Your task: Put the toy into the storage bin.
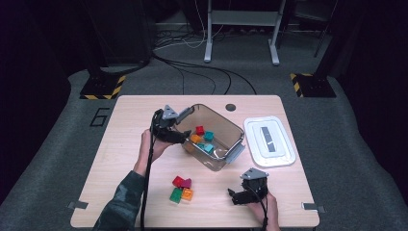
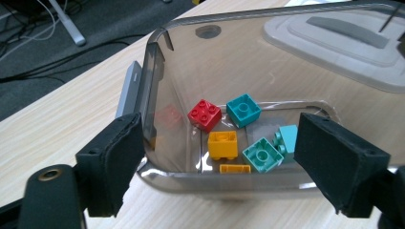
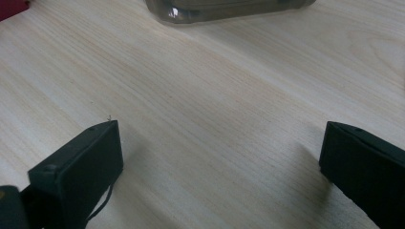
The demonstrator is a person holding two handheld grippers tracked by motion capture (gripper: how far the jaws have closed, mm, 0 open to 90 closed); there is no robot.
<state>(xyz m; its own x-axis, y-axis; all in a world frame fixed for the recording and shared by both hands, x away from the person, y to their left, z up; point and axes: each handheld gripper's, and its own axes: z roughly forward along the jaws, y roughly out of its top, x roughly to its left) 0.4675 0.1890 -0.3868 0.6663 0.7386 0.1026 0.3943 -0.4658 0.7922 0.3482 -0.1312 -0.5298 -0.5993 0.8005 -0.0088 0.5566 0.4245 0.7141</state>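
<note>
Left gripper [image 1: 182, 136] held at near-left rim of clear bin [image 1: 231, 126], jaws spread wide, nothing gripped between them. Inside bin, seen past jaws: red brick [image 2: 205, 114], teal brick [image 2: 243, 109], orange brick [image 2: 223, 144], mint brick [image 2: 262, 155]. Right gripper [image 1: 236, 196] rested on table [image 1: 125, 120] near bin's near corner, jaws parted, nothing held. Four loose bricks [image 1: 182, 188] clustered on table in front of bin. White lid [image 1: 269, 141] laid just right of bin.

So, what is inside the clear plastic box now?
Inside the clear box lie a red brick, two orange bricks and teal bricks; one teal brick sits partly behind the jaw.
</note>
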